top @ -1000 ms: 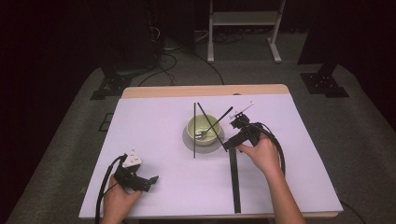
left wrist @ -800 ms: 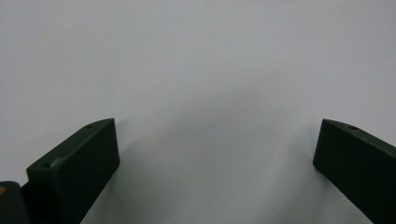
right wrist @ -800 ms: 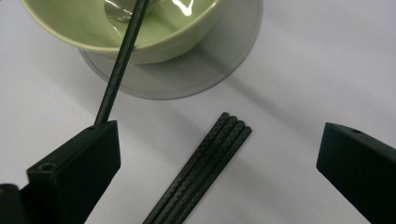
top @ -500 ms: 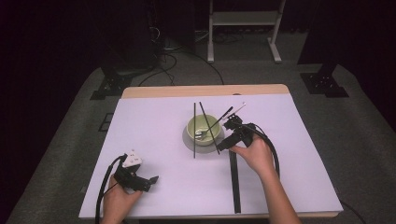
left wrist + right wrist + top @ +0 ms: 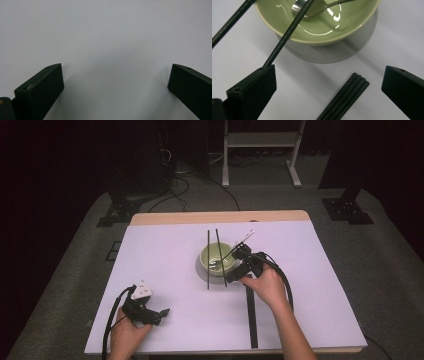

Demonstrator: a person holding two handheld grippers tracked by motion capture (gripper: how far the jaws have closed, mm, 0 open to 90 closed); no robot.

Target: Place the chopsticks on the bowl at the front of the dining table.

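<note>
A pale green bowl (image 5: 216, 256) stands on a grey saucer (image 5: 202, 272) in the middle of the white table, with a metal spoon (image 5: 244, 240) lying in it. One black chopstick (image 5: 221, 259) lies across the bowl's rim; a second chopstick (image 5: 208, 260) lies on the table just left of it. My right gripper (image 5: 236, 270) is open at the bowl's near right side. In the right gripper view, the right gripper (image 5: 329, 68) frames the bowl (image 5: 319, 35), the spoon (image 5: 299, 7), and the chopstick (image 5: 287, 32), which runs to its left jaw. My left gripper (image 5: 157, 314) rests open near the front left; the left gripper (image 5: 116, 66) holds nothing.
A long flat black strip (image 5: 251, 315) runs from beside the bowl toward the table's front edge; the strip's end (image 5: 347, 97) lies between my right jaws. The table's wooden far edge (image 5: 220, 217) borders dark floor with cables and stand legs.
My right gripper has moved left and forward, from over the black strip to close against the bowl. The left gripper has stayed put.
</note>
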